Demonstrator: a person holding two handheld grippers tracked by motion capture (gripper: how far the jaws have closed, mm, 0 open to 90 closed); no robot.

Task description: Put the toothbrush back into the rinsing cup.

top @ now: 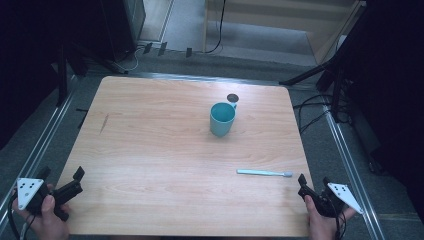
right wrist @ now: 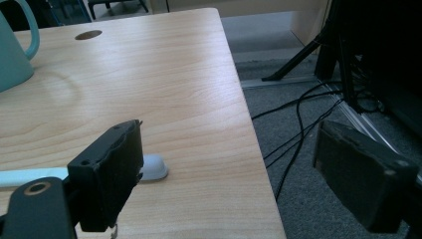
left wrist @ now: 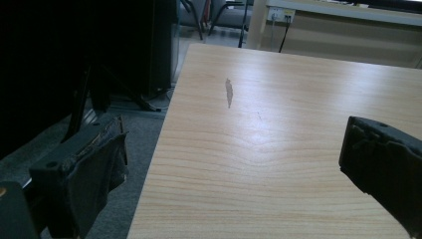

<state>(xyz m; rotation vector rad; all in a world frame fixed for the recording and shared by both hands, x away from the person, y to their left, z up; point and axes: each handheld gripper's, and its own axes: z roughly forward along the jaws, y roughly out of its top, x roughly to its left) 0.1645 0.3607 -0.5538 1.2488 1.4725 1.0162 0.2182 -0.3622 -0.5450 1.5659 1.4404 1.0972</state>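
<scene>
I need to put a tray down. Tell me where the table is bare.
The whole left half of the table is bare, from the left gripper up to the far edge. The strip between the mug and the toothbrush is free too. Tightest is the near right corner, by the toothbrush and right gripper.

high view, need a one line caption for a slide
Two open grippers, left gripper and right gripper, wait at the table edge near a toothbrush and teal mug.

Wooden table [top: 150, 150]: teal cup [top: 221, 119], toothbrush [top: 264, 173], probably.
</scene>
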